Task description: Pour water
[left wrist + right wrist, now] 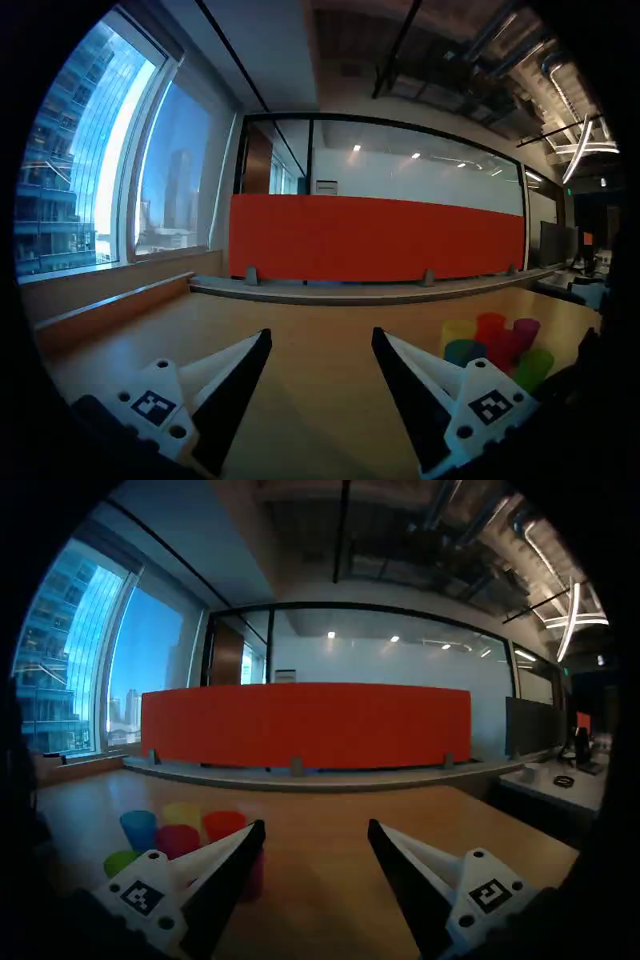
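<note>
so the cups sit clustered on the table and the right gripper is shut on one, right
No: the cups do sit clustered on the table, but the right gripper is open, holding nothing, as the right gripper view shows.

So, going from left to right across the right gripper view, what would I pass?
First the big window → cluster of coloured cups → right gripper, fingers spread open → side desk.
</note>
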